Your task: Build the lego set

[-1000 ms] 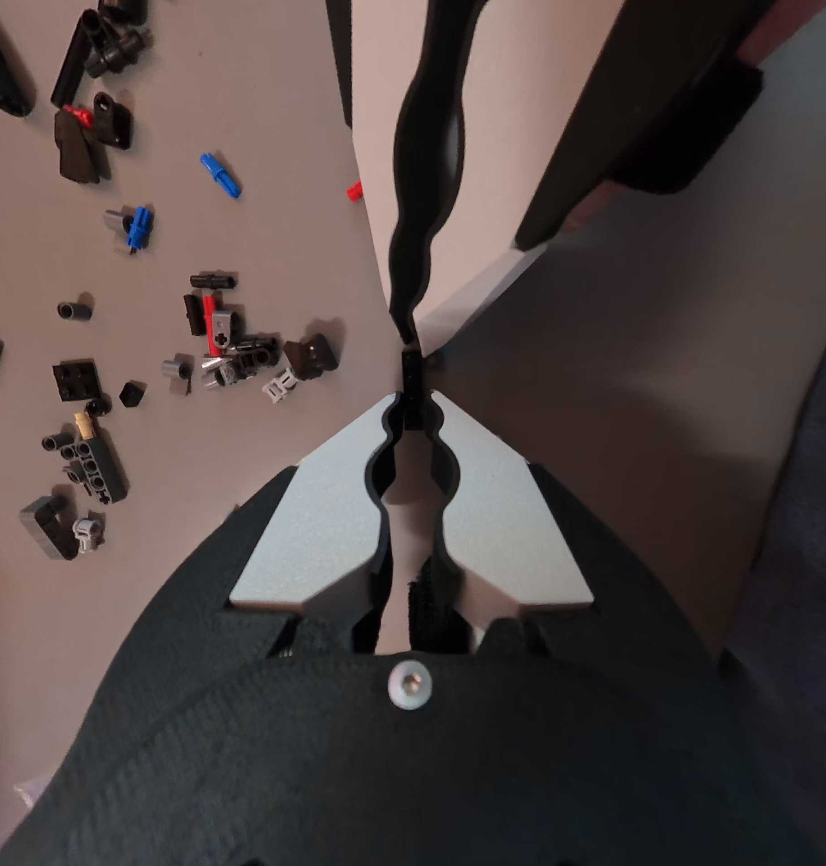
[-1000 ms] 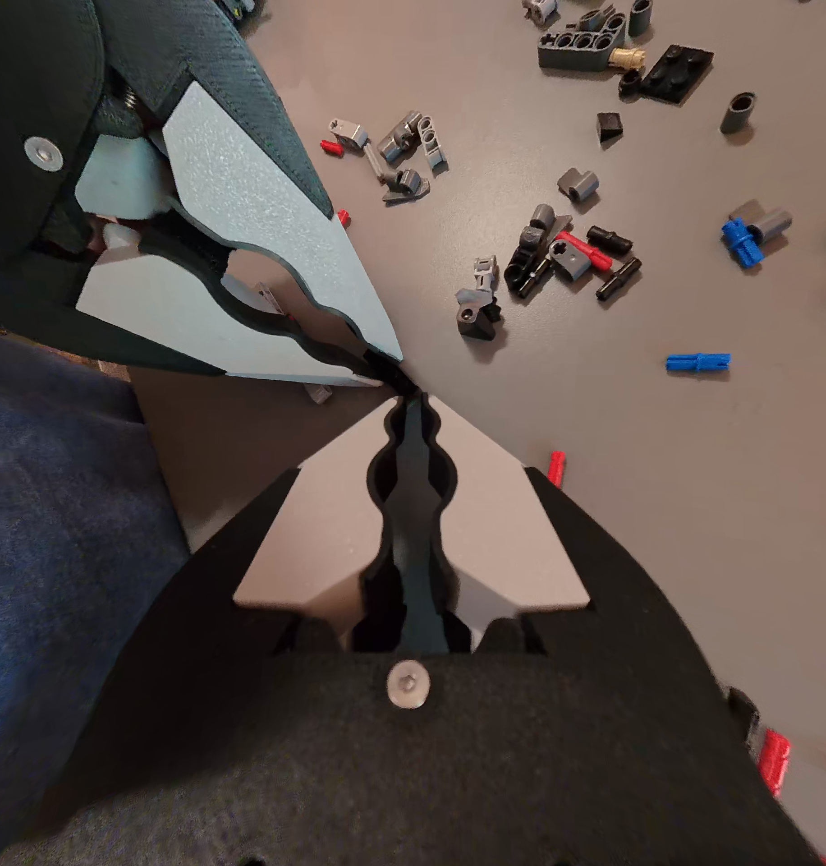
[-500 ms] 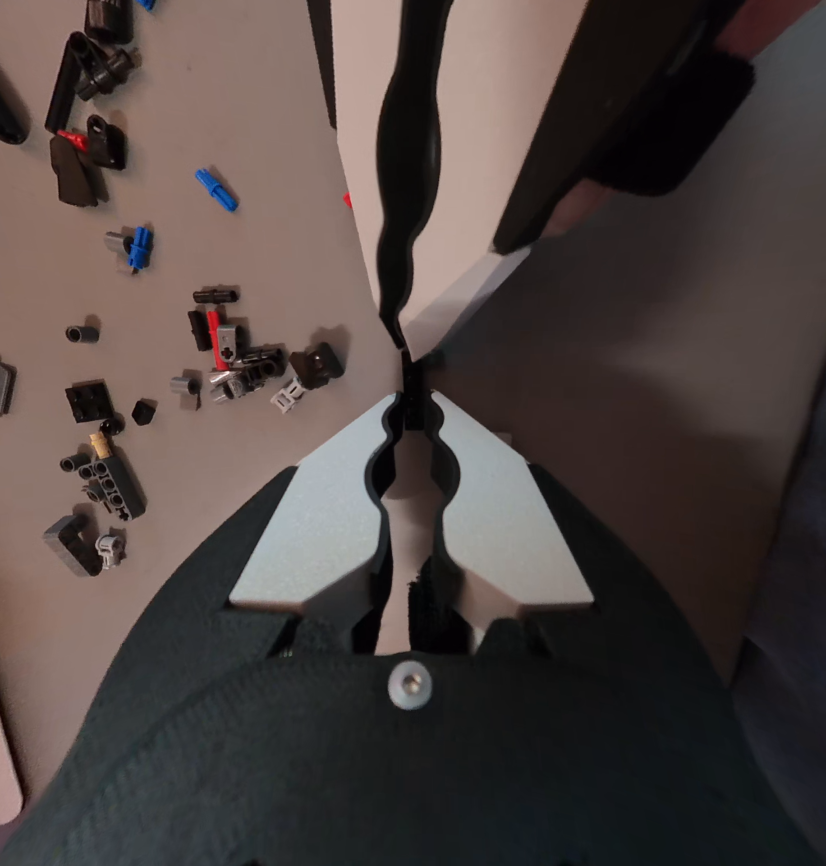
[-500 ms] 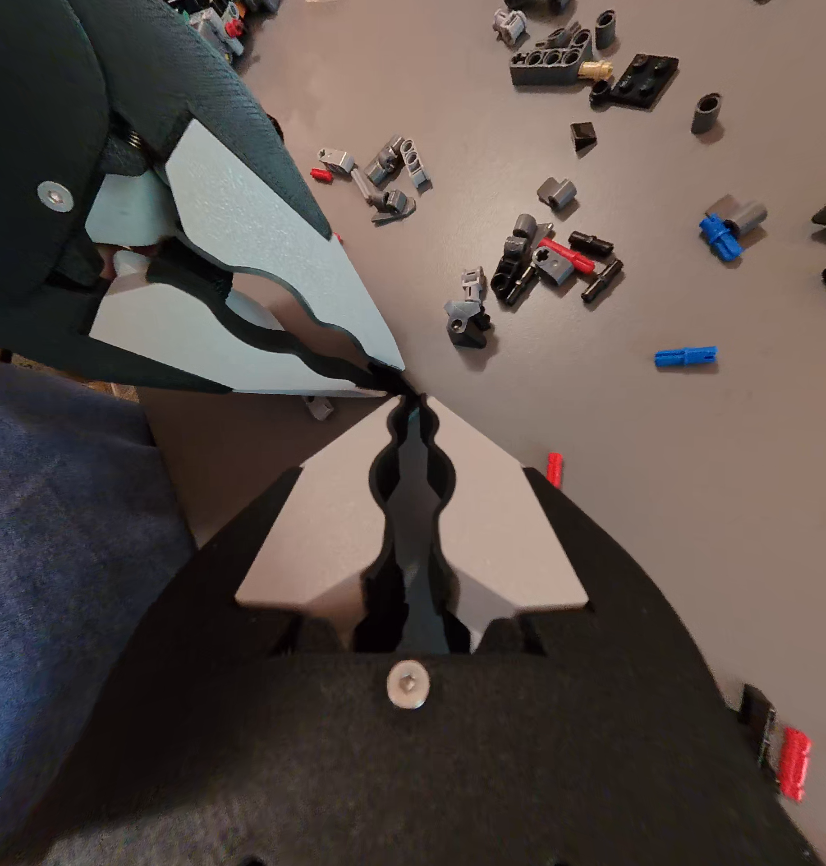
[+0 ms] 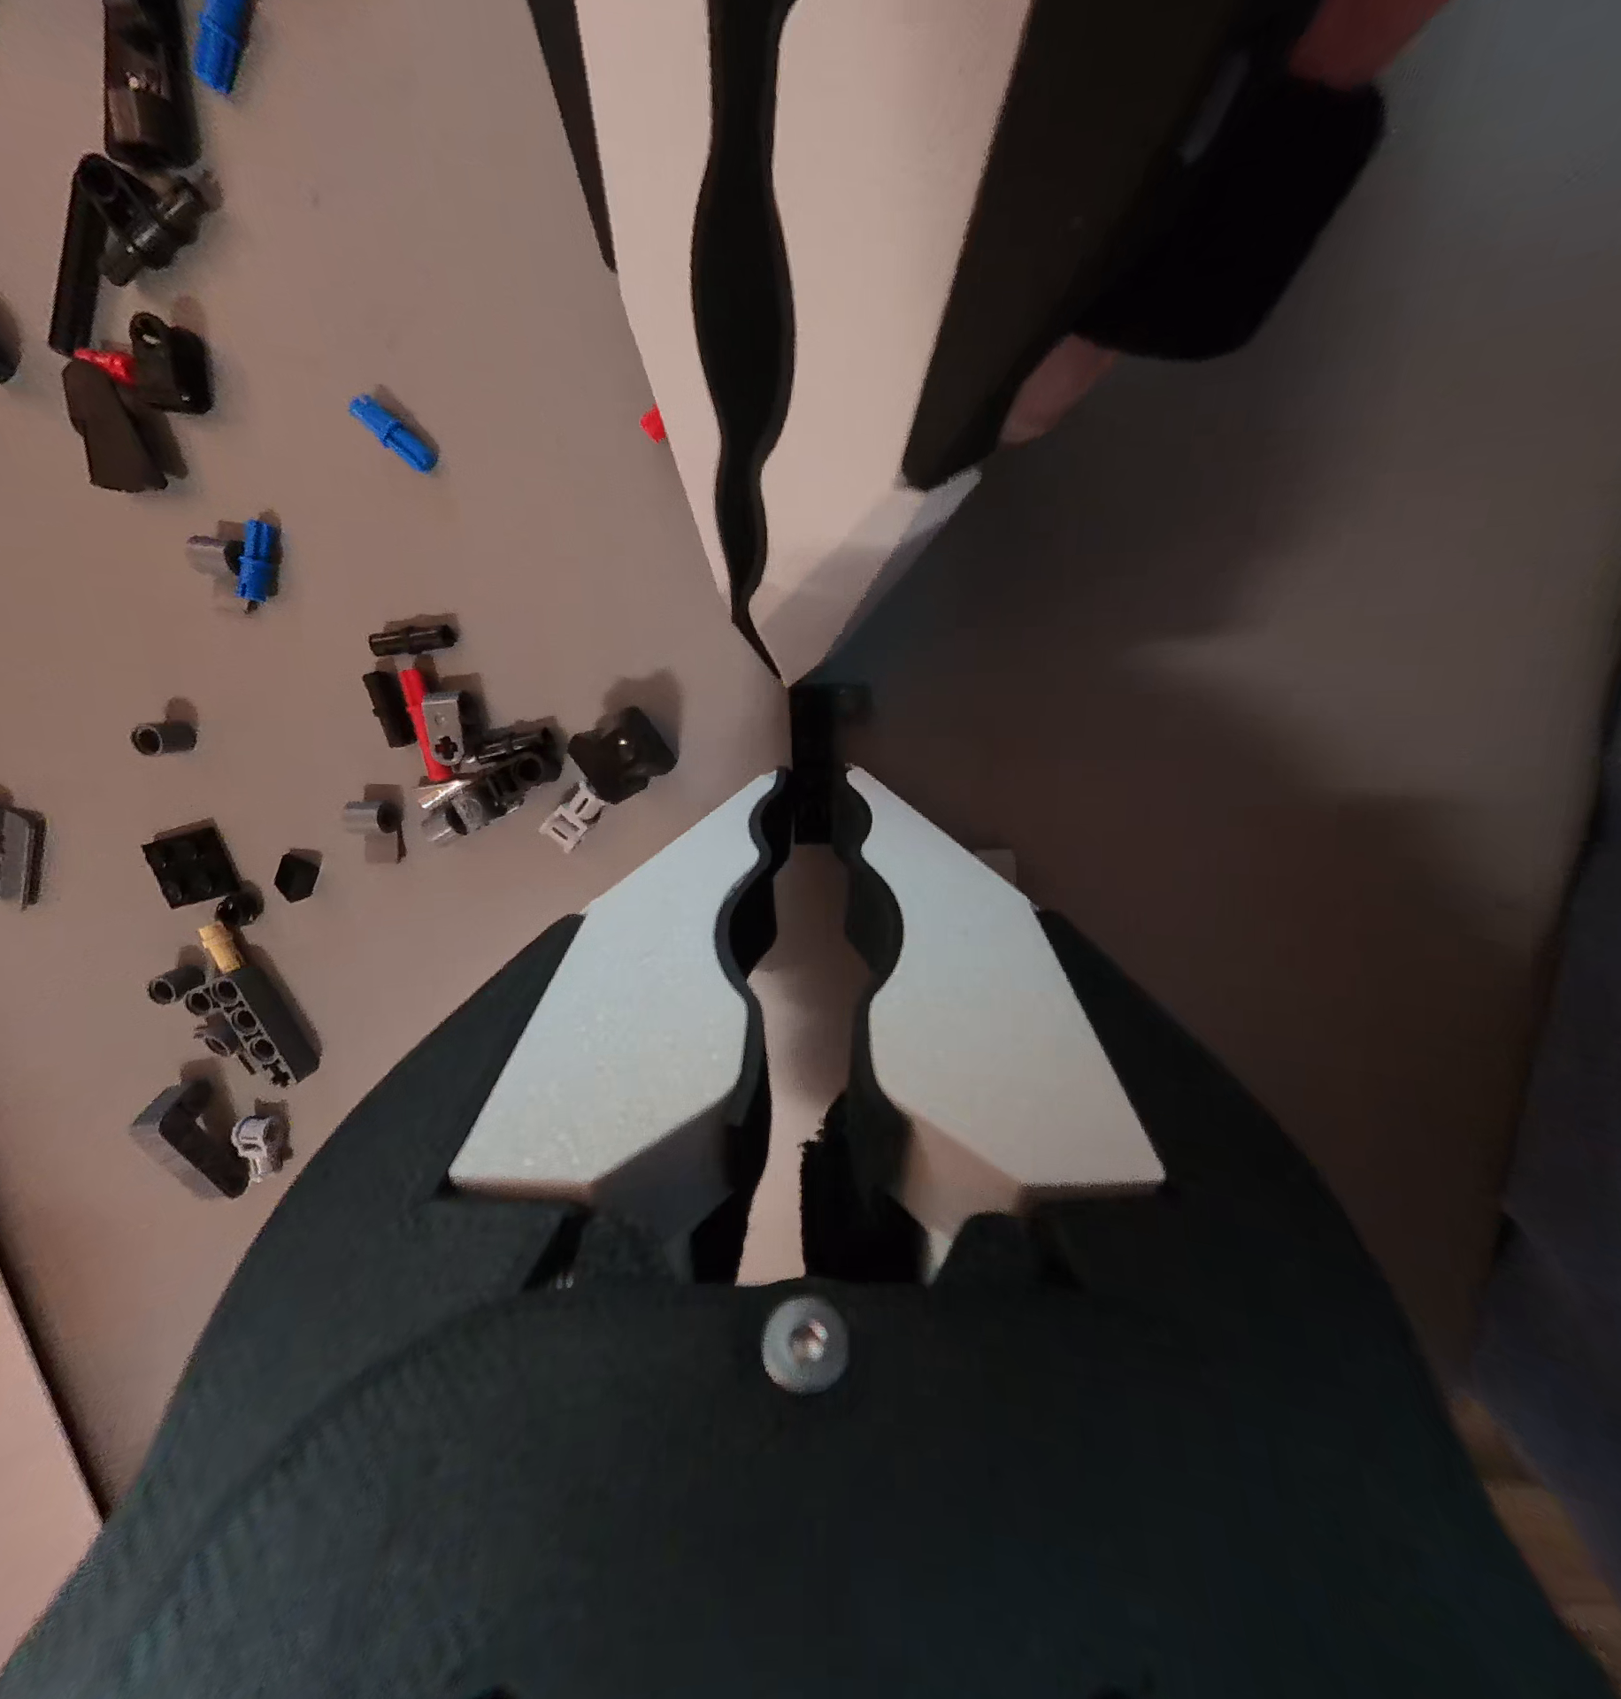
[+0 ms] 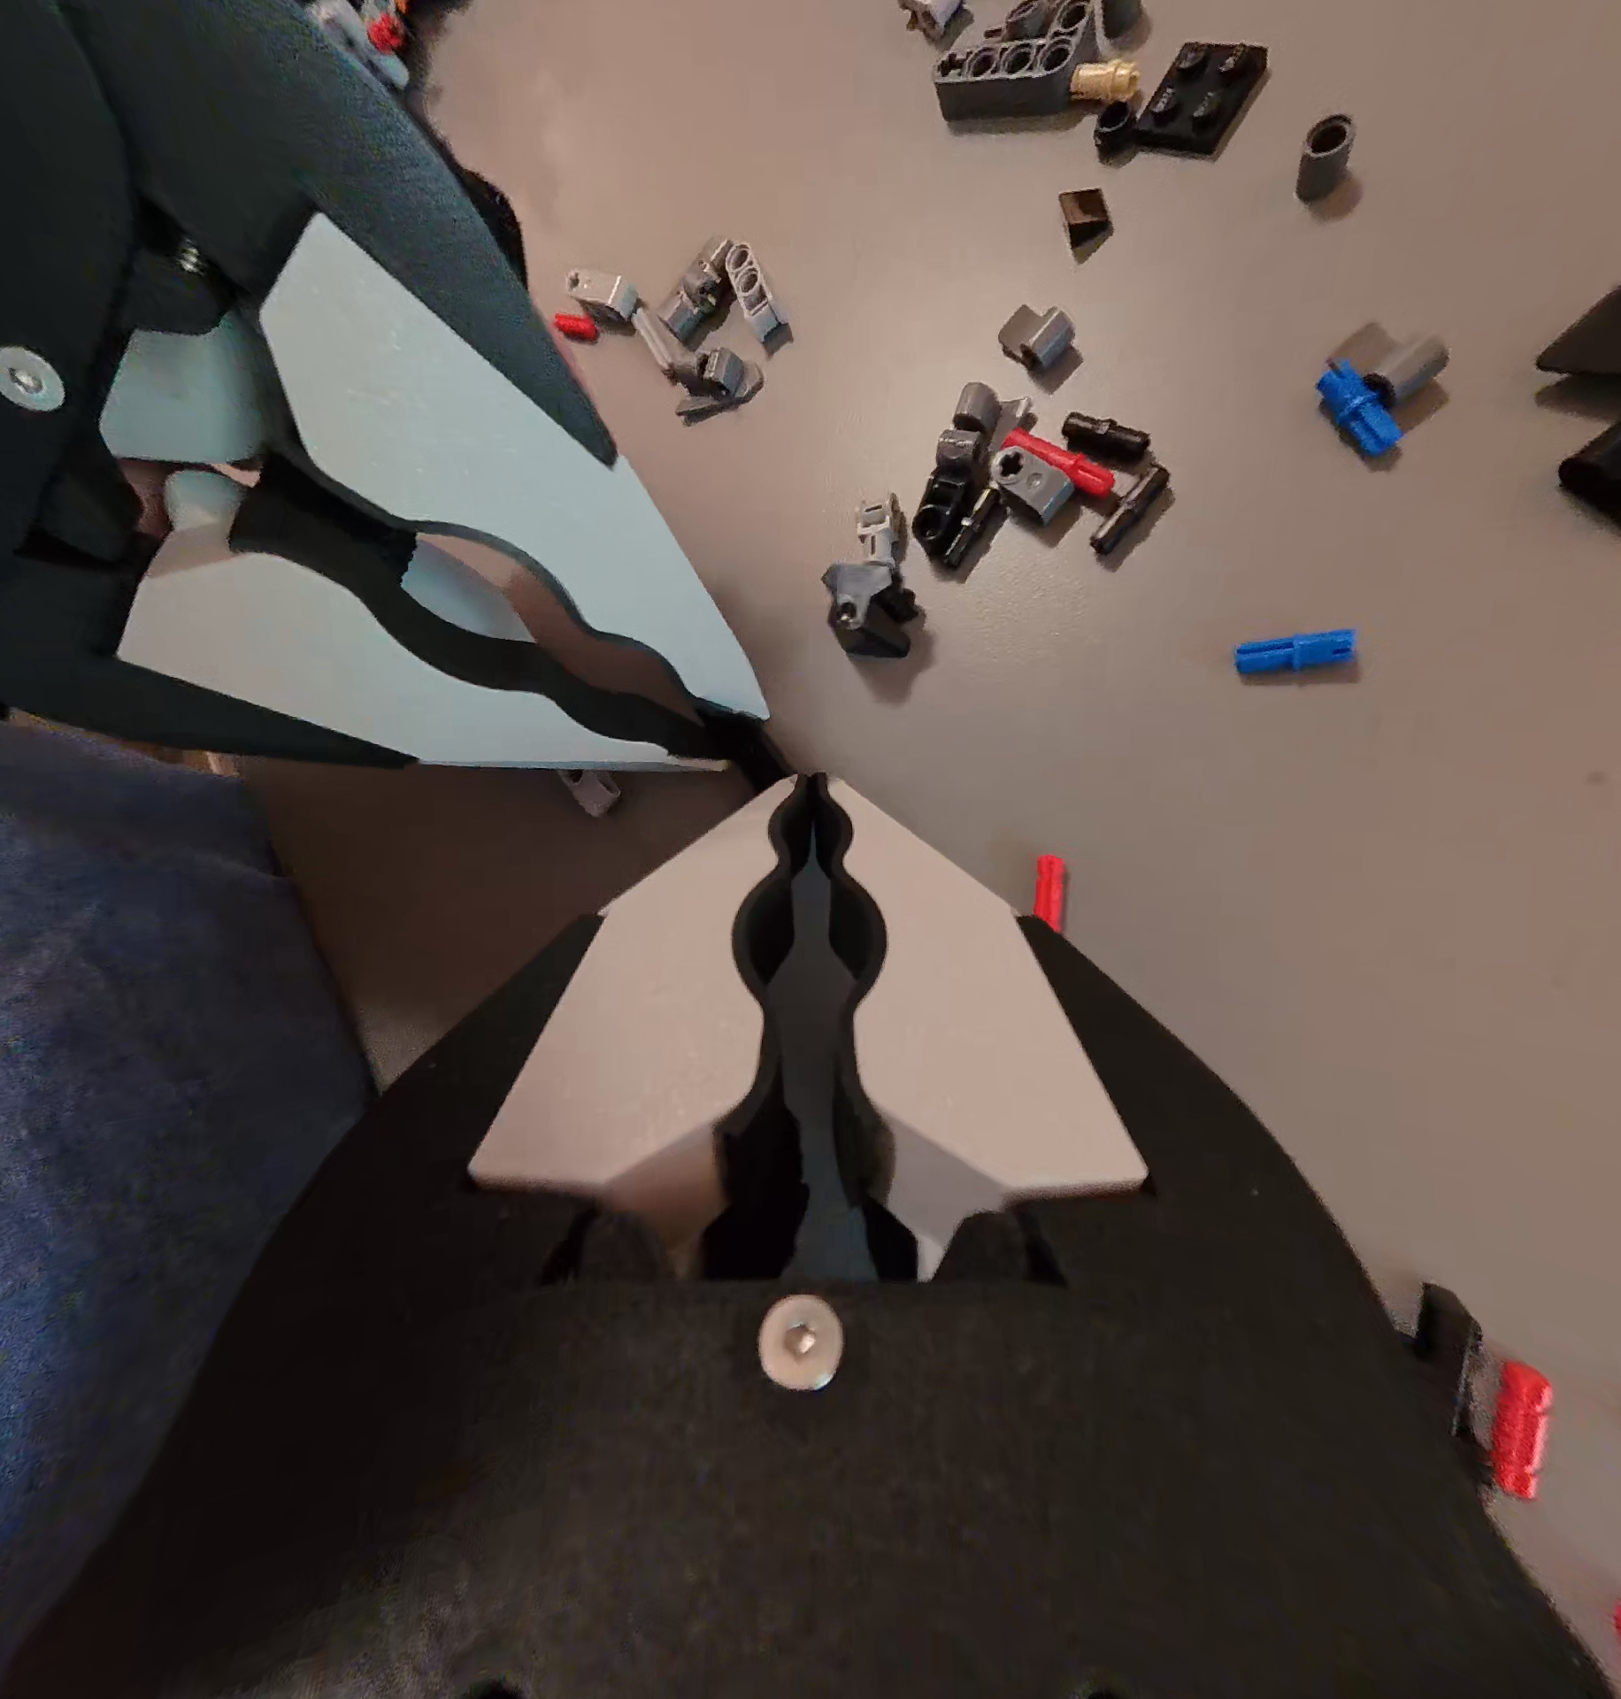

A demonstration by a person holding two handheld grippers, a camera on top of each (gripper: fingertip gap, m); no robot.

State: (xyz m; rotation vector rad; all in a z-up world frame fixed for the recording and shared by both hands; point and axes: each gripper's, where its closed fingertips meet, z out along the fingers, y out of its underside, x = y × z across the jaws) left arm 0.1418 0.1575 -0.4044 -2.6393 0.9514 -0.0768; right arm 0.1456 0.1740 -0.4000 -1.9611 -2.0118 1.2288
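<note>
My left gripper [image 5: 811, 795] pinches a small black piece [image 5: 814, 735] | right gripper [image 6: 811, 791] tips closed, meeting it mid-frame, contents unclear | align squarely, press gently.

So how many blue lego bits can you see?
3. One blue pin lies alone; a second blue piece touches a small grey connector; a third blue bit sits at the picture's top edge by a black beam. Others may be hidden.

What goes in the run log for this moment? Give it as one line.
left gripper: shut on small black piece | right gripper: shut, tip to tip with left | loose parts on table untouched
</note>
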